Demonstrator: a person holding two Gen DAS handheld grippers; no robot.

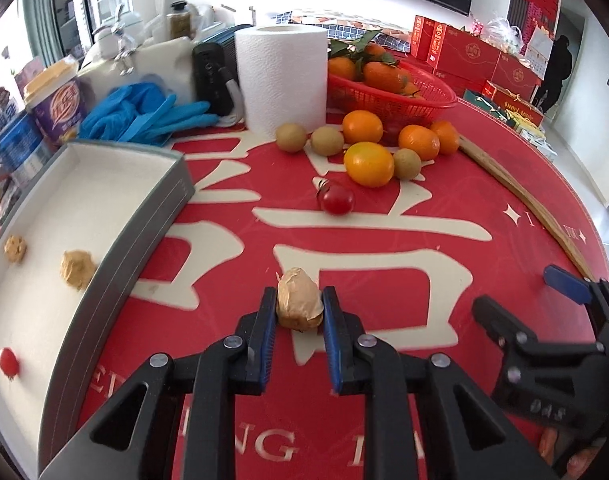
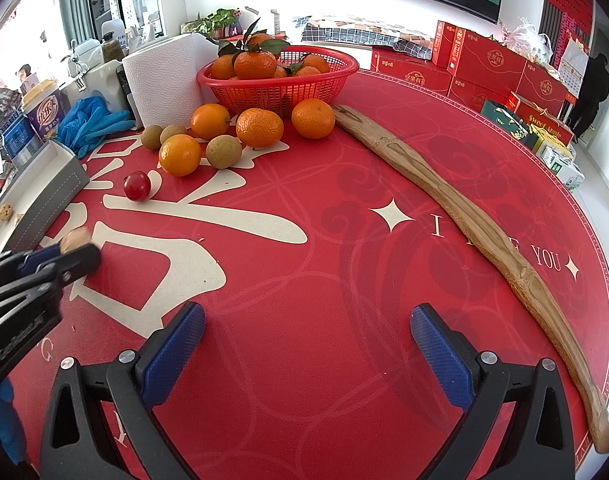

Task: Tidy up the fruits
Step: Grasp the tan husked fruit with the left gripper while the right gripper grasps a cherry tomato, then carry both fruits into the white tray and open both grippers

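My left gripper (image 1: 299,307) is shut on a tan walnut (image 1: 298,300), low over the red tablecloth. It also shows in the right wrist view (image 2: 70,245). A grey box with a white inside (image 1: 104,208) lies to its left and holds two walnuts (image 1: 77,269) and a cherry tomato (image 1: 7,362). Loose oranges (image 1: 369,163), brownish round fruits (image 1: 291,137) and a cherry tomato (image 1: 336,199) lie ahead. My right gripper (image 2: 307,350) is open and empty over the cloth; it shows in the left wrist view (image 1: 524,300).
A red basket of tangerines (image 2: 278,84) stands at the back. A paper towel roll (image 1: 282,80), blue gloves (image 1: 144,114) and tubs stand beside it. A long wooden stick (image 2: 464,216) lies along the table's right side.
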